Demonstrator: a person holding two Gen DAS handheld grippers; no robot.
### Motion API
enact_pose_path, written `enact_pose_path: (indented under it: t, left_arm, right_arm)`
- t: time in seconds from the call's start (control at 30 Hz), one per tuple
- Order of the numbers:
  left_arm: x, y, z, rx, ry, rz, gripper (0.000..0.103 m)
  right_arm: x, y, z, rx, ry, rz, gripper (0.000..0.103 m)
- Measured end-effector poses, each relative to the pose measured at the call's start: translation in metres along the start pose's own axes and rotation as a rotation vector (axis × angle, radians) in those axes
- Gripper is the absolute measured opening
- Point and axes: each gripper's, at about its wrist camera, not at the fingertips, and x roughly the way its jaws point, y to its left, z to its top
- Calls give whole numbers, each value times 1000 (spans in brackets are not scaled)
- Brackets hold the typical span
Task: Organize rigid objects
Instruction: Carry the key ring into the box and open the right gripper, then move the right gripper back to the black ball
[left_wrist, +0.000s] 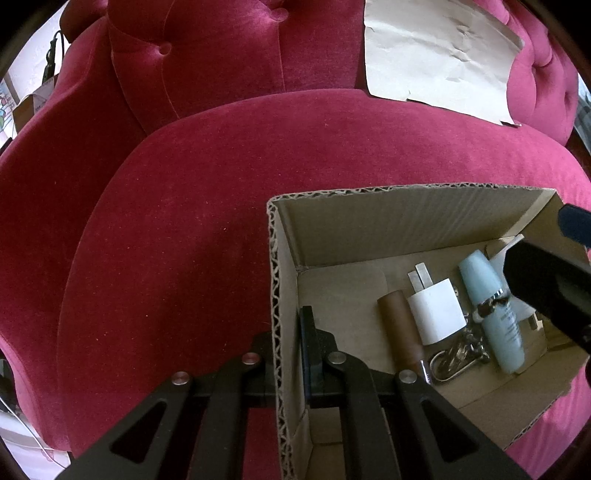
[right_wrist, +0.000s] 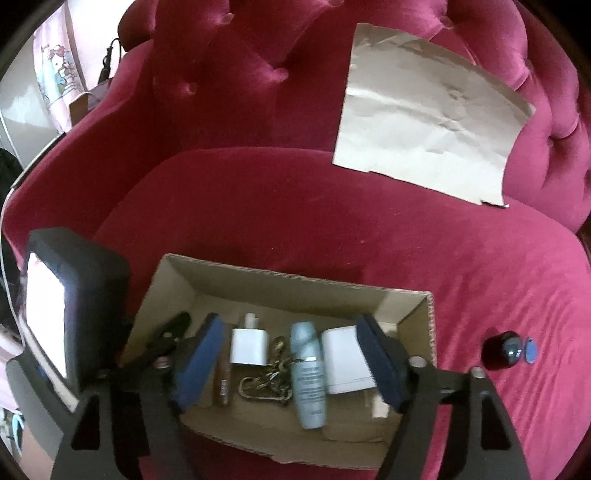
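An open cardboard box (left_wrist: 406, 221) (right_wrist: 280, 280) sits on a red velvet sofa seat. Inside lie a light blue bottle (left_wrist: 495, 317) (right_wrist: 308, 380), a white charger plug (left_wrist: 436, 310) (right_wrist: 249, 347), a brown tube (left_wrist: 400, 328) (right_wrist: 222, 387), a metal chain with a clasp (left_wrist: 458, 354) (right_wrist: 266, 376) and a flat white packet (right_wrist: 341, 365). My left gripper (left_wrist: 288, 332) is shut on the box's left wall. My right gripper (right_wrist: 291, 358) hovers open over the box, its blue pads (right_wrist: 201, 354) wide apart on either side of the bottle and not pressing on it.
A dark round object (right_wrist: 502, 350) and a small blue oval tag (right_wrist: 530, 354) lie on the cushion right of the box. A creased beige paper sheet (left_wrist: 439, 55) (right_wrist: 424, 129) leans on the tufted backrest. The seat (left_wrist: 207, 229) left of the box is bare velvet.
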Motion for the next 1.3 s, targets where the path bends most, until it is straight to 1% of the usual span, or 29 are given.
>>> enact_pose_path:
  t: [0.1,0.27,0.53,0.77,1.03,1.3]
  left_arm:
    - [0,0,0,0,0,0,7]
    - [0,-1,0,3,-1,2,7]
    - [-1,-1,-1,6,-1,4,7]
    - [-1,0,-1,3,-1,4,7]
    - [-1,-1,-1,3,0,5,6]
    - [-1,0,-1,3,-1,7,6]
  right_arm:
    - [3,-5,1,14,10,-19,94]
    - [3,-10,3,17,11,-33,103]
    - [-3,-9,0,-6,1,-30,103]
    - [-12,-19,4,2,-16,-28,103]
    - [-28,-42,8,29,-48,-47,103]
    - [-41,-70,8,61,-68,-87,103]
